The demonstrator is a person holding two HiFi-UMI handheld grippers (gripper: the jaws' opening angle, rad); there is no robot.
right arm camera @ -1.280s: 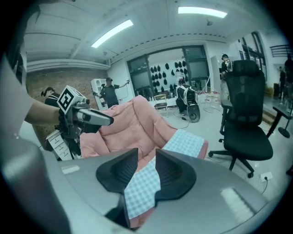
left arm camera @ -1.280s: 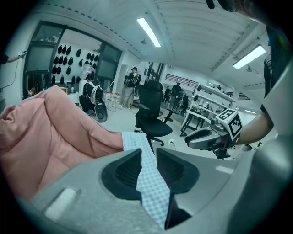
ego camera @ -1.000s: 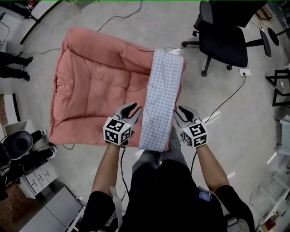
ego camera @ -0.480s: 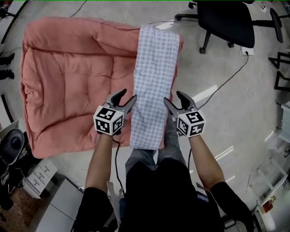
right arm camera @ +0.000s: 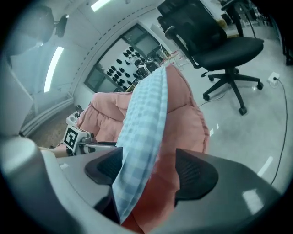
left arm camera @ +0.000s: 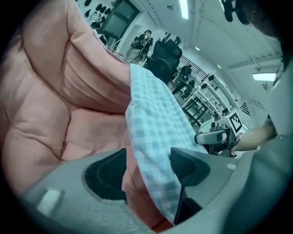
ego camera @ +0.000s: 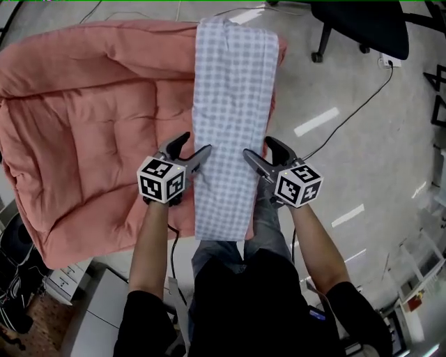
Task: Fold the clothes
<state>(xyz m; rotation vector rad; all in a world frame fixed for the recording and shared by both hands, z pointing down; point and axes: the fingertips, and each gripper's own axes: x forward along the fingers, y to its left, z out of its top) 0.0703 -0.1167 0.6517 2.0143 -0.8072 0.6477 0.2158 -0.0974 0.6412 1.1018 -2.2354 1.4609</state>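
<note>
While the cloth [ego camera: 230, 104] lies as a long folded strip along the right edge of the quilt [ego camera: 83, 118] on the floor [ego camera: 348, 160], the left gripper [ego camera: 196, 143] and right gripper [ego camera: 256, 147] flank its near end. Their fingers have just been opening and stand wide, cloth edges loose between them.

Lab or workshop-office, not home. Pale polished floor [ego camera: 369, 181] mirrors strip lights at right of head view. Black swivel office chair [ego camera: 369, 24] upper right; power socket [ego camera: 385, 61] and loose cable [ego camera: 352, 115] on floor below it. Pale cabinets [ego camera: 66, 282] lower left, possibly drawer units. Left gripper view: ceiling strip light [left arm camera: 184, 8] at top, metal racks [left arm camera: 201, 98] right of centre.
</note>
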